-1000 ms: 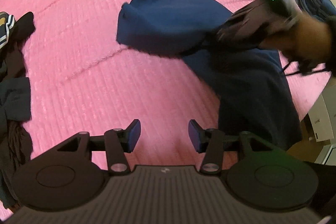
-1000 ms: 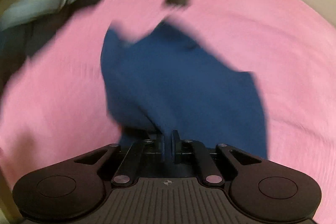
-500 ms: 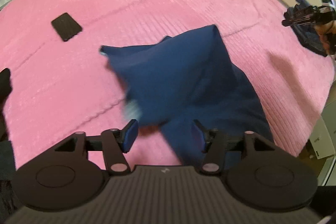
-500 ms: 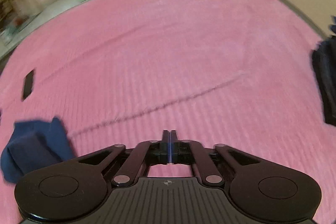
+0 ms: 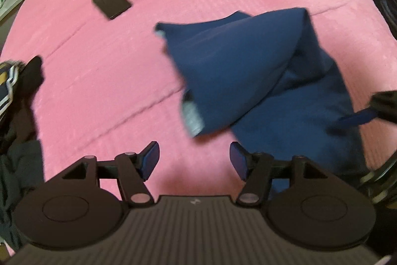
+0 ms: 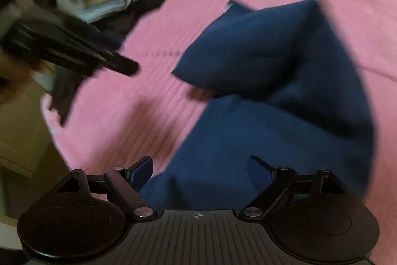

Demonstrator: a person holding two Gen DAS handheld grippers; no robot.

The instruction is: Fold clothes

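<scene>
A navy blue garment (image 5: 248, 76) lies bunched on the pink bedspread (image 5: 111, 71), its upper part folded over into a raised peak. It also shows in the right wrist view (image 6: 260, 91). My left gripper (image 5: 194, 159) is open and empty, just short of the garment's near left corner. My right gripper (image 6: 199, 171) is open and empty, its fingers over the garment's near edge. The right gripper's blue fingers (image 5: 357, 118) show at the right edge of the left wrist view. The left gripper appears blurred at the left of the right wrist view (image 6: 74, 49).
A flat black rectangular object (image 5: 111, 3) lies on the bedspread beyond the garment. A pile of dark and striped clothes (image 5: 17, 103) sits at the bed's left edge. More dark clothes (image 5: 388, 4) are at the far right. The bed's near left edge (image 6: 49, 121) drops off.
My right gripper, shut before, has opened and swung back over the garment's near edge. The garment's flipped part has settled into a raised fold. My left gripper stayed open.
</scene>
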